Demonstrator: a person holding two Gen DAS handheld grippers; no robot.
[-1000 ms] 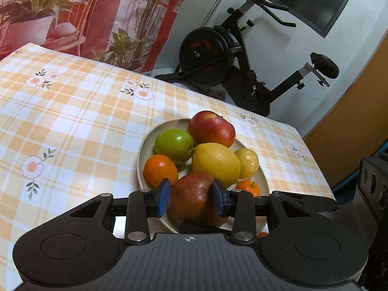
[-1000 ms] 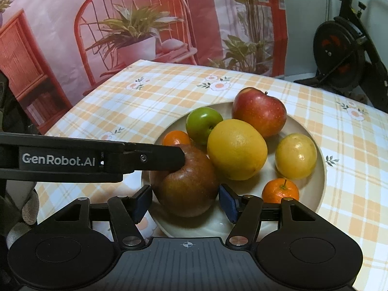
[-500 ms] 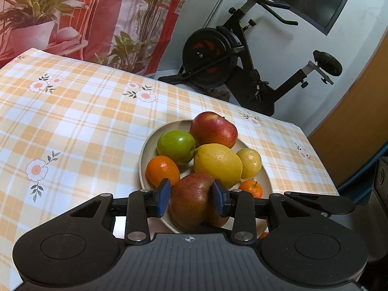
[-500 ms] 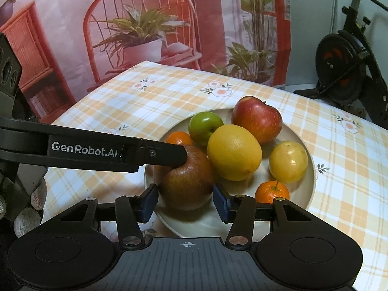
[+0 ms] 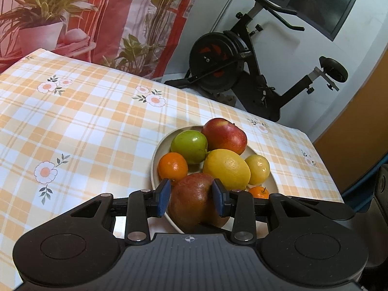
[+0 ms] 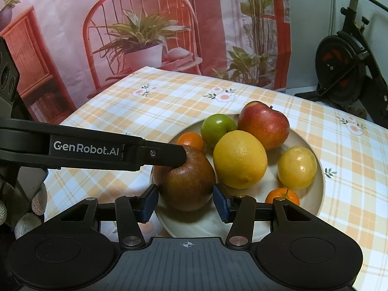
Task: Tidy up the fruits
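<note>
**Two grippers on one brown apple at the near rim of the plate**

Seven fruits sit on the cream plate (image 6: 320, 181), and you have both tools on the same one: the brownish-red apple (image 6: 188, 181) at the plate's near edge. Your left gripper (image 5: 191, 197) is clamped across it, both blue pads pressed against its sides, and from the right-hand camera you can see one left finger (image 6: 155, 156) lying over the apple's top. Your right gripper (image 6: 185, 202) brackets the apple's lower flanks with its jaws drawn in close; its pads look to be touching the skin, so read it as a light grip rather than a firm one.

The step in hand looks like a handover or a re-grip of this apple, with the plate's other fruit not yet dealt with. The big yellow citrus (image 6: 240, 158) sits just beside the apple, and the orange mandarin (image 5: 173, 168) is close behind your left pad.

For the next move, only one tool should carry. Make sure the hand that keeps the apple is seated squarely before you ease off the other, then lift straight up so you do not nudge the citrus or roll the mandarin off the rim onto the checked tablecloth (image 5: 84, 126).
</note>
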